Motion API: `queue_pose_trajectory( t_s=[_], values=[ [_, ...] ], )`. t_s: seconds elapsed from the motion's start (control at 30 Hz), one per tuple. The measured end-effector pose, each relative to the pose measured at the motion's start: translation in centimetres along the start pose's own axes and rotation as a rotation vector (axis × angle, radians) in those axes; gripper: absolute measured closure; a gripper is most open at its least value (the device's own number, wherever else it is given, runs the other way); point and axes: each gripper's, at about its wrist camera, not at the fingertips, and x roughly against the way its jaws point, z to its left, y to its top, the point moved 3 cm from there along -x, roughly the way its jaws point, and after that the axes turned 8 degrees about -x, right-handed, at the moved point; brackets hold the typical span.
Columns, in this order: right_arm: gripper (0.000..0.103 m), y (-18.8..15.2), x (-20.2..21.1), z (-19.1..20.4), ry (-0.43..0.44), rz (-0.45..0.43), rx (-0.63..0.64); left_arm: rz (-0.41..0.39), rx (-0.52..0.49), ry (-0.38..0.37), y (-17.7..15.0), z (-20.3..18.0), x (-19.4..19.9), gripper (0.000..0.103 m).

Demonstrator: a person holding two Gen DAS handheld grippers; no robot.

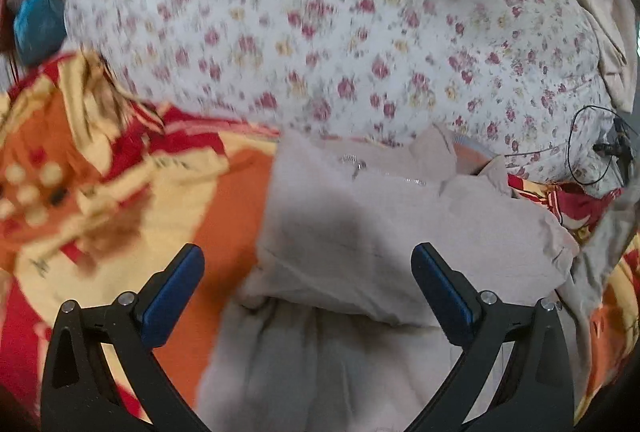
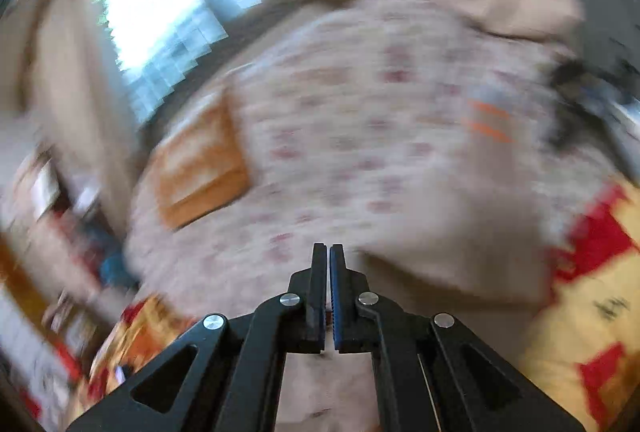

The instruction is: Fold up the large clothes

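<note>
left gripper (image 1: 308,264) jaws wide apart, hovering over the pale zip garment (image 1: 360,232), which lies bunched on the red-orange blanket (image 1: 120,192). right gripper (image 2: 328,296) pinched closed; can't tell whether cloth's caught, view is smeared. risks: the fold edge is thick, so left may grab blanket too. floral quilt (image 1: 320,52) behind could snag.

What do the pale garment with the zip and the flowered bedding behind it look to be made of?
Pale garment: soft matte woven cloth, perhaps cotton, creasing in broad folds, with a shiny, likely metal zip. Flowered bedding: thin printed matte cloth over puffy filling, probably.
</note>
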Motion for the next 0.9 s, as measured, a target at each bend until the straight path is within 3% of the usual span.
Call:
queue_pose_trajectory(
  t_s=[0.17,0.23,0.3,0.37,0.43,0.53,0.57,0.63,0.7,0.87,0.9],
  values=[
    [0.103,-5.4,-6.8,11.0,0.187,0.186,0.186,-0.012,0.086,-0.037,-0.1,2.1,2.0,0.000],
    [0.103,-8.7,-9.1,14.0,0.167,0.251,0.271,0.018,0.139,-0.060,-1.0,2.9,1.4,0.000],
    [0.101,-10.7,-11.0,14.6,0.126,0.276,0.310,0.041,0.160,-0.060,-2.1,3.3,0.6,0.000],
    [0.090,-11.5,-12.0,12.5,0.069,0.301,0.268,0.051,0.169,-0.053,-3.1,3.6,-0.2,0.000],
    [0.053,-11.5,-12.4,8.4,-0.066,0.295,0.247,0.082,0.193,-0.057,-3.8,3.9,-1.2,0.000],
    [0.049,-9.9,-13.2,-1.0,-0.348,0.283,0.184,0.122,0.232,-0.104,-4.4,3.8,-2.5,0.000],
    [0.050,-9.3,-13.4,-3.6,-0.391,0.292,0.128,0.124,0.235,-0.109,-4.4,3.7,-2.7,0.000],
    [0.051,-8.7,-13.2,-8.3,-0.409,0.310,-0.025,0.121,0.223,-0.102,-4.3,3.2,-3.0,0.000],
    [0.051,-8.9,-13.3,-10.5,-0.400,0.327,-0.082,0.121,0.206,-0.092,-4.3,2.9,-3.2,0.000],
    [0.052,-12.8,-15.1,-8.8,-0.234,0.498,-0.008,0.147,0.179,-0.091,-4.7,2.6,-4.0,0.000],
    [0.053,-13.7,-15.6,-8.7,-0.238,0.534,0.030,0.145,0.177,-0.090,-4.7,2.7,-4.0,0.000]
  ],
)
